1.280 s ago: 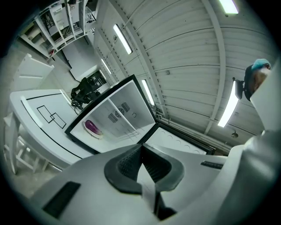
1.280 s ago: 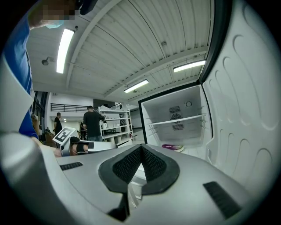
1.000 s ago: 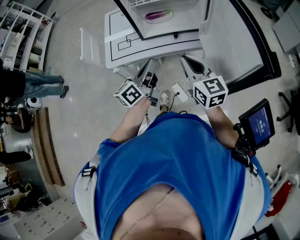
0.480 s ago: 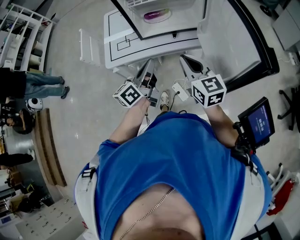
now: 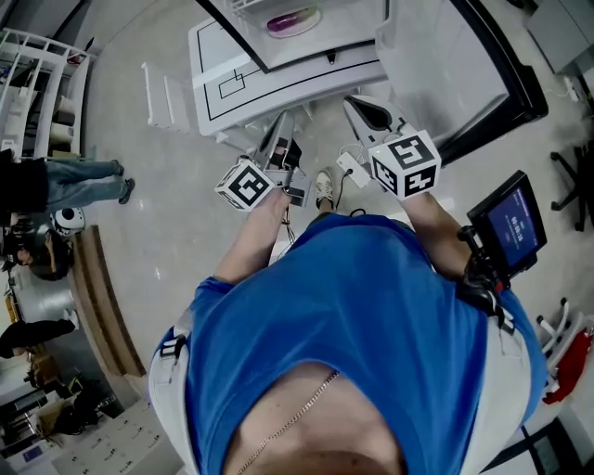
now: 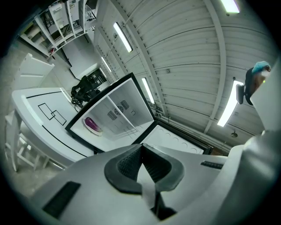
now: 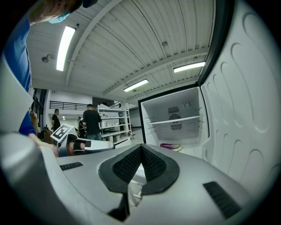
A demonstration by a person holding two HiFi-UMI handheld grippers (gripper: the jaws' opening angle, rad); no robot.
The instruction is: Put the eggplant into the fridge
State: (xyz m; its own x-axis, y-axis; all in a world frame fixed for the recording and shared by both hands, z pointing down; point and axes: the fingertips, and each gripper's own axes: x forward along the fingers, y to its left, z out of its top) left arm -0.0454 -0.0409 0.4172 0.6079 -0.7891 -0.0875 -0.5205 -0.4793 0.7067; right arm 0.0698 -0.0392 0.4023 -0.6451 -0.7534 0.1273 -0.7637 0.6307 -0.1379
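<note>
We see the purple eggplant (image 5: pixel 292 19) already inside the fridge (image 5: pixel 345 39), lying on a pale plate (image 5: pixel 306 28) on the floor of the compartment, under a wire shelf (image 7: pixel 175 120). In the left gripper view the eggplant (image 6: pixel 91 123) sits toward the left side of the open compartment, and in the right gripper view it (image 7: pixel 169 145) shows just over the gripper's body, low in the fridge. The fridge door (image 5: pixel 445 65) stands swung open to the right, its moulded white inner face filling the right side of the right gripper view. To the left of the fridge lies a white worktop (image 5: pixel 227 70) marked with black outlines. Nearer to us, both grippers point toward the fridge and are well apart from the eggplant. The left gripper (image 5: pixel 282 122) has its dark pads pressed together with nothing between them, as its own view (image 6: pixel 141 147) shows. The right gripper (image 5: pixel 353 102) is likewise closed tight and empty (image 7: pixel 141 148). Each carries its cube of square markers, held out in front of the person's blue shirt (image 5: pixel 353 315). Farther out, a small screen (image 5: pixel 510 223) stands at the right, a white shelving rack (image 5: pixel 37 65) at the far left, and other people (image 5: pixel 65 176) stand on the floor near it.
</note>
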